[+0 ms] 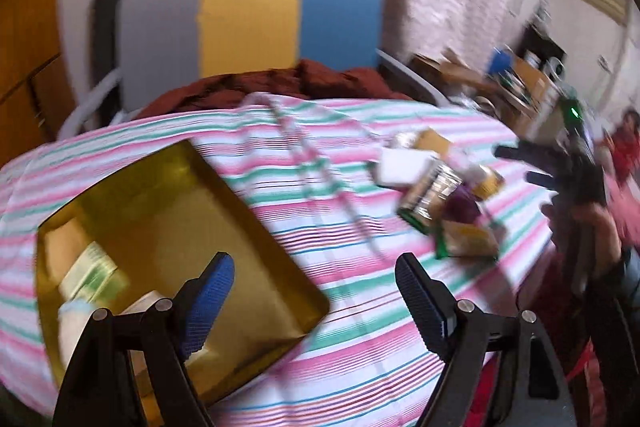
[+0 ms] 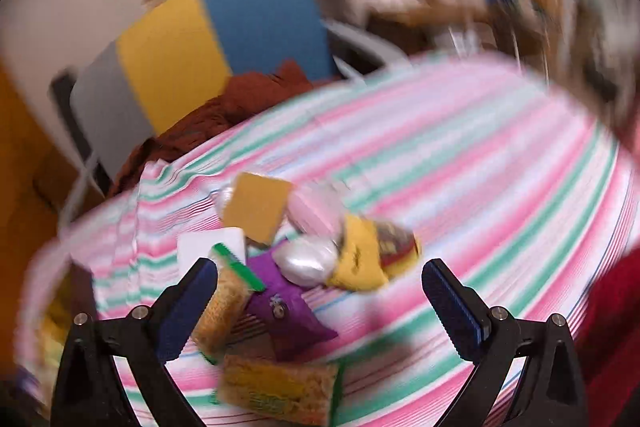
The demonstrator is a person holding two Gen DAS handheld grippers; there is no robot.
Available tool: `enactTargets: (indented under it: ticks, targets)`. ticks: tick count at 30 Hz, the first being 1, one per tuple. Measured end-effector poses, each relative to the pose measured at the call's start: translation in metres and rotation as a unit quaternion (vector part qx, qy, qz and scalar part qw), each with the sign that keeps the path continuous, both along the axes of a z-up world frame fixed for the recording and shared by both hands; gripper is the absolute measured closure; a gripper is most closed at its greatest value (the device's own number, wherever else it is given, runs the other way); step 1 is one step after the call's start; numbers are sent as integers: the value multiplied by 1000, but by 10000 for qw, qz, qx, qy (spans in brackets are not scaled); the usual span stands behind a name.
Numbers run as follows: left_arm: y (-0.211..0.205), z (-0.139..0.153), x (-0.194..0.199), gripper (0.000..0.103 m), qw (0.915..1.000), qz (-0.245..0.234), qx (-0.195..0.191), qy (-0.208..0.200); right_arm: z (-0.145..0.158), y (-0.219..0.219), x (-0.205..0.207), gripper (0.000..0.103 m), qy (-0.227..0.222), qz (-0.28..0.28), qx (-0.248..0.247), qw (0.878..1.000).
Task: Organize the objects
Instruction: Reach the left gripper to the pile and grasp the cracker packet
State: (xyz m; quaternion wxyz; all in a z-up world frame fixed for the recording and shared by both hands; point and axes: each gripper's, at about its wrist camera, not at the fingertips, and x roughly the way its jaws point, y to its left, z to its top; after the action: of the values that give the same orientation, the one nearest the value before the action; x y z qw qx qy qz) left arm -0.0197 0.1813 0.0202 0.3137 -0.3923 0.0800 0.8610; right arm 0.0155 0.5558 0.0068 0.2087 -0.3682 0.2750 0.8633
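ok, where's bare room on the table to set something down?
Free: striped cloth between the gold tray and the packet pile, and the cloth's right side in the right wrist view. Most of the tray floor is bare. Crowded: the pile itself and the tray's near-left corner.

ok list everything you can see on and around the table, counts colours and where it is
tray: one, gold, left part of the table, some blurred packets in its near corner
snack packets: a pile, count unclear; yellow, purple, green-edged, right of the tray
white box: one, in the pile
tablecloth: one, pink, green and white stripes, over the table
chair: one, grey, yellow, blue, behind the table
cloth: one, dark red, on the chair
left gripper: open, above the tray's edge
right gripper: open, over the pile
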Motion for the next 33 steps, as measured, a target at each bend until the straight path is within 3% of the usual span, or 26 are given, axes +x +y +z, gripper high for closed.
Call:
enactTargets:
  ticks: [1,5,17,27,33]
  targets:
    - [14,-2,2,19,9999,-167,-47,8,-4,10,2,0,76,-108,-283,9995]
    - [62,-9,5,19,9974,-689,-189,47,-9,18,5,0,129,-181,-585,9980]
    - [173,-51,-22,20,9852,-1564,-671,-187,-7,-3,-4,0,126,300,-456,9984]
    - [225,-73,-36,22,9741,-2104,-814,-118,-11,-1,-8,0,147,325,-568,9977]
    - [235,-93,-42,37,9740,-2056,-895,-305,-11,-1,-9,0,162,338,-553,9978]
